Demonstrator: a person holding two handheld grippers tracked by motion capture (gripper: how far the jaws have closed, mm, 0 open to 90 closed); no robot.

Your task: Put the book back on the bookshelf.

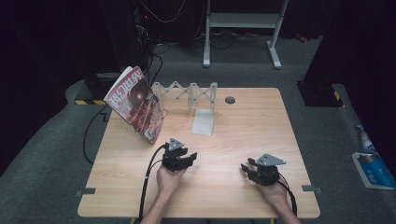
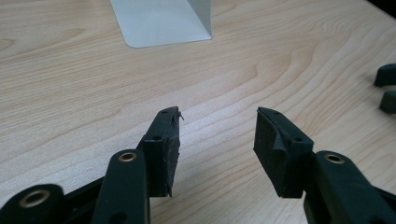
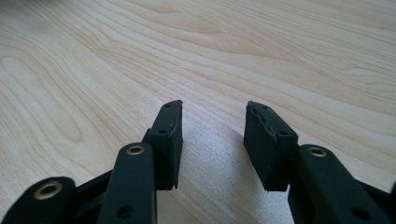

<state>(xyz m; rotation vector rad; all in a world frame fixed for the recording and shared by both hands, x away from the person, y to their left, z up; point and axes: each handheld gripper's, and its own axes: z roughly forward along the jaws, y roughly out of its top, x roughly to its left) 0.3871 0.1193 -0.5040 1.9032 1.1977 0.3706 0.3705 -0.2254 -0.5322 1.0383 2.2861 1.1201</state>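
Spreading across a grey carpeted floor [image 1: 42, 154] in a dark room, a pale wooden table [image 1: 243, 126] carried a magazine [image 1: 135, 103] with large Chinese characters on its cover, leaning on a white folding rack [image 1: 187, 92] beside a white bookend [image 1: 203, 121]. Nearer the person, the left gripper [image 1: 190, 156] and right gripper [image 1: 243, 169] rested apart, jaws parted, holding nothing.
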